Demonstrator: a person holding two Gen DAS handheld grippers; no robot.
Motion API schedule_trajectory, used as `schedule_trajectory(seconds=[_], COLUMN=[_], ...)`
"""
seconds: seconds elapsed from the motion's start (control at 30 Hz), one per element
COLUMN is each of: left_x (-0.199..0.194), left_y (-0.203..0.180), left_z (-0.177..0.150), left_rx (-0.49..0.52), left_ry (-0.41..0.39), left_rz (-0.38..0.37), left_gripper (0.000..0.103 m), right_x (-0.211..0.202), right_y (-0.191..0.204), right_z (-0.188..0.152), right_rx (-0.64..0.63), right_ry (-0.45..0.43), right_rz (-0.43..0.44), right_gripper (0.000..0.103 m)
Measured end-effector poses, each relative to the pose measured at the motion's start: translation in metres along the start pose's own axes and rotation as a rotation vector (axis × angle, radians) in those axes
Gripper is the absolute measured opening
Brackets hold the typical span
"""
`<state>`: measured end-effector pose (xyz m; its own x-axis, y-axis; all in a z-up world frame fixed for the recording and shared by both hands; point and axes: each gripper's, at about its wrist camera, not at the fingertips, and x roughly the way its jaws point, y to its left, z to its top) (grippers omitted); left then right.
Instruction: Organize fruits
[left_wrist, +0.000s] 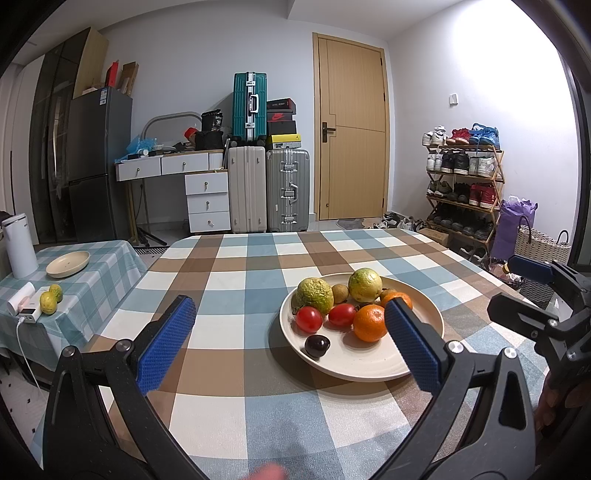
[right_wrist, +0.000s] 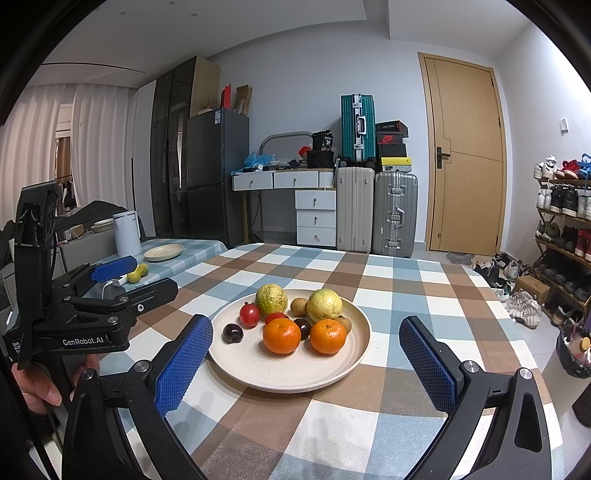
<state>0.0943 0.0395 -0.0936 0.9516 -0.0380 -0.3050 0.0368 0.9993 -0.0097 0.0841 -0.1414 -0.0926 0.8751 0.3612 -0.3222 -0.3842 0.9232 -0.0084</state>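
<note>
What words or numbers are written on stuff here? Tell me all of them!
"GenRobot.AI": white letters on the black body of the left tool.
"30": on the black bag on the desk; its smaller print is blurred.
Red swoosh logo, no words readable: on a shoe box stacked on the suitcases.
Blue sticker on the fridge: too small to read.
Small white print beside the tool's name: too small to read.

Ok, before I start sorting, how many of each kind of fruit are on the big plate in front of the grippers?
Green guavas: 2
Oranges: 2
Red tomatoes: 2
Dark plums: 2
Small brown fruits: 2
Total: 10
</note>
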Motion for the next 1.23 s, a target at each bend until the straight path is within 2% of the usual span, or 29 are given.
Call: schedule_trajectory(seconds=[1.23], left_x=[-0.0015], left_y=[-0.0020], left_z=[-0.0014], left_rx=[0.004], left_ry=[0.012], left_rz=[-0.006], left_gripper=[0.102], right_x=[-0.0002], right_y=[0.0012], right_z=[-0.0003], right_rx=[-0.002], right_ry=[-0.003], right_rz=[-0.001], right_gripper=[0.103])
